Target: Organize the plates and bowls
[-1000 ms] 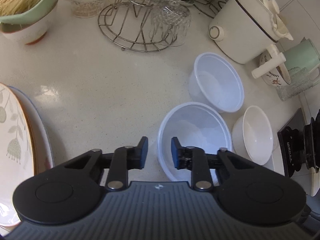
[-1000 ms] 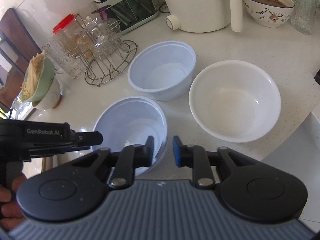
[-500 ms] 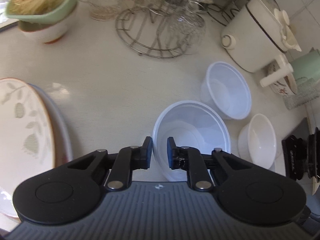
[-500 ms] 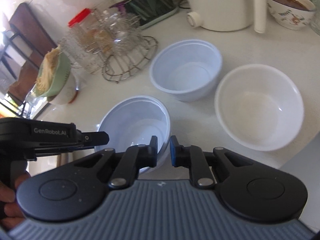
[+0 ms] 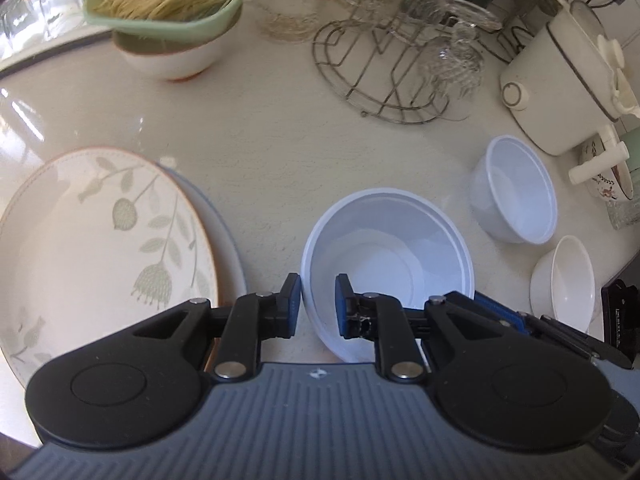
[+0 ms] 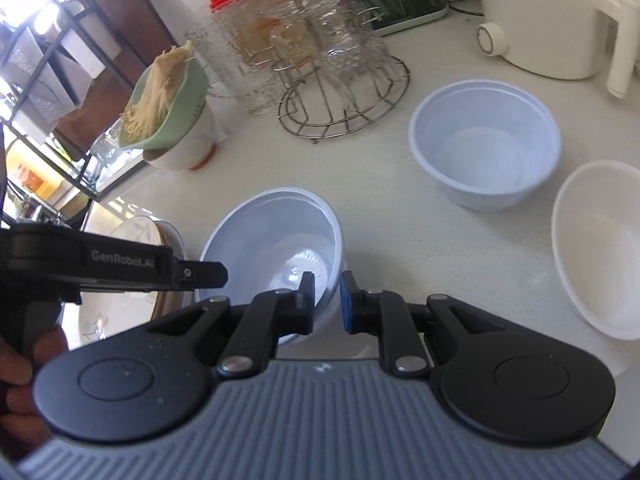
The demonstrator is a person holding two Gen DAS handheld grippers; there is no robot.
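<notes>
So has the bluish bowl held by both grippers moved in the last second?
Yes. The bluish bowl, clamped by the left gripper and right gripper, has drawn away from the other bluish bowl toward the floral plate.

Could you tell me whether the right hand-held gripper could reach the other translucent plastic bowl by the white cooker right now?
Probably not yet. The right hand-held gripper is clamped on the rim of the near translucent plastic bowl. The counter towards the far translucent plastic bowl looks clear, though.

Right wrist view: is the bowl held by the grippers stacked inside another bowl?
No: the held bowl sits apart from the other plastic bowl and the white bowl on the counter.
</notes>
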